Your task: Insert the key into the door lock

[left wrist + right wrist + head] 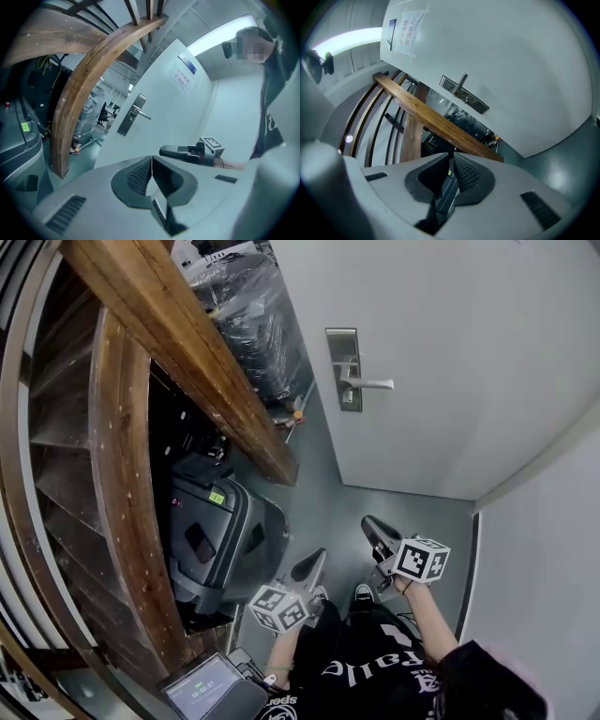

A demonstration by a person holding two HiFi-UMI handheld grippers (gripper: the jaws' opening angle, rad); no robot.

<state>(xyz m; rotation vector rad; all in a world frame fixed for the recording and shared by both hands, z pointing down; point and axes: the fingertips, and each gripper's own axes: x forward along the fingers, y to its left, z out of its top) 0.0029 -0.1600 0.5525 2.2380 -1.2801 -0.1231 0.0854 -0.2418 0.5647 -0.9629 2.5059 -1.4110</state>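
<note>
The white door point(450, 343) bears a metal lock plate with a lever handle point(347, 371), also seen in the left gripper view point(132, 114) and the right gripper view point(464, 93). Both grippers hang low over the grey floor, well short of the door. My left gripper point(309, 566) is shut, its ribbed pads pressed together point(151, 159). My right gripper point(375, 532) is also shut point(453, 153), and shows from the side in the left gripper view point(165, 151). No key shows between either pair of jaws.
A curved wooden stair beam point(178, 343) runs along the left, ending near the door's foot. Under it stand a grey and black case point(220, 540) and plastic-wrapped goods point(253, 324). A white wall point(553, 549) closes the right side. A small screen device point(202, 685) sits near my legs.
</note>
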